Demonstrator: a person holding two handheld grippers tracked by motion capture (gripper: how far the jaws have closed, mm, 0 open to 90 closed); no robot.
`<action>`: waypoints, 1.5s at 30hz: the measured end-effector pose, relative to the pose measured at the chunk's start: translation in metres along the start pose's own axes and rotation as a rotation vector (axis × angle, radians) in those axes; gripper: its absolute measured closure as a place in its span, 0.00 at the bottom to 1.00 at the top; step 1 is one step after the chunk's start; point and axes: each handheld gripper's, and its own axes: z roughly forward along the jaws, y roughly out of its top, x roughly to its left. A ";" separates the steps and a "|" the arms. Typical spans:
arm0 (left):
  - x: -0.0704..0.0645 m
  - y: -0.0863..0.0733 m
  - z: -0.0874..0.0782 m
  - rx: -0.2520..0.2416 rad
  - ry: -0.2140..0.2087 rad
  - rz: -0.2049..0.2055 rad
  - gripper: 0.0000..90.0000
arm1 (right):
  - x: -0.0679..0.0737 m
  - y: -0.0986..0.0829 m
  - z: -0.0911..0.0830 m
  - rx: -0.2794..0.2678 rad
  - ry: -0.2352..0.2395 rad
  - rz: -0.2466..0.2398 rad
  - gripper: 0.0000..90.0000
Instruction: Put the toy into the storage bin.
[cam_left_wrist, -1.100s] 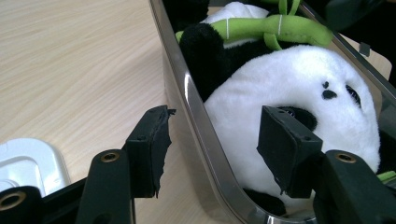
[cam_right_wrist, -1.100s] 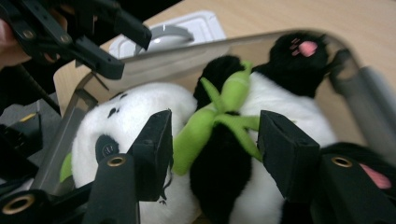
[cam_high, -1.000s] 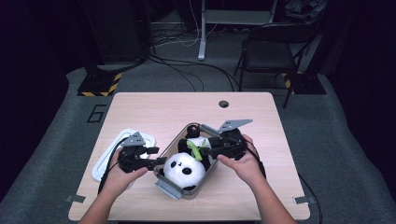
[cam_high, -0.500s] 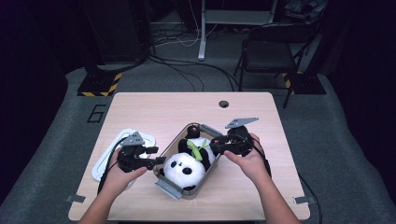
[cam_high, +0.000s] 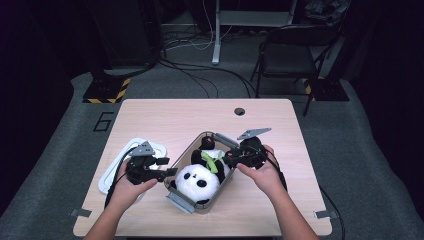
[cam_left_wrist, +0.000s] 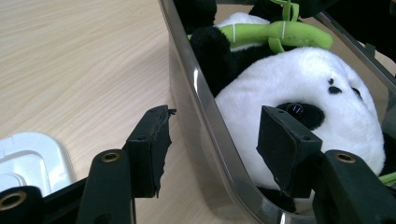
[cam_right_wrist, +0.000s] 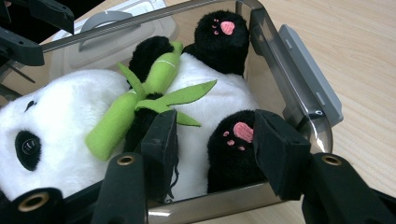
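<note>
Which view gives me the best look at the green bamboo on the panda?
The right gripper view: the bamboo lies across the panda's chest, stalk and leaves unobstructed. The left gripper view crops it at the top edge; the high view shows a small green patch.

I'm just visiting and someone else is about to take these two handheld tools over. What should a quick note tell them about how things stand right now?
Left gripper: fingers open, straddling the clear box's wall, one finger outside, one inside by the panda's head.
Right gripper: fingers open over the box's opposite side, above the panda's foot.
Things: the plush panda lies in the box on the table, holding a green bamboo toy. The white lid lies on the table beside the left gripper.
Done: panda is in the box.
Left: probably seat the panda lower, then fit the lid.
</note>
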 end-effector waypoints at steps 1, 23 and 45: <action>0.000 0.000 0.000 0.001 0.000 0.000 0.48 | 0.000 0.000 0.000 -0.002 -0.002 -0.003 0.55; 0.034 -0.008 -0.031 -0.058 0.101 -0.079 0.49 | 0.021 -0.027 -0.040 -0.073 0.008 -0.069 0.51; 0.085 -0.039 -0.041 -0.039 0.261 -0.178 0.47 | 0.030 -0.050 -0.035 -0.088 0.062 -0.093 0.53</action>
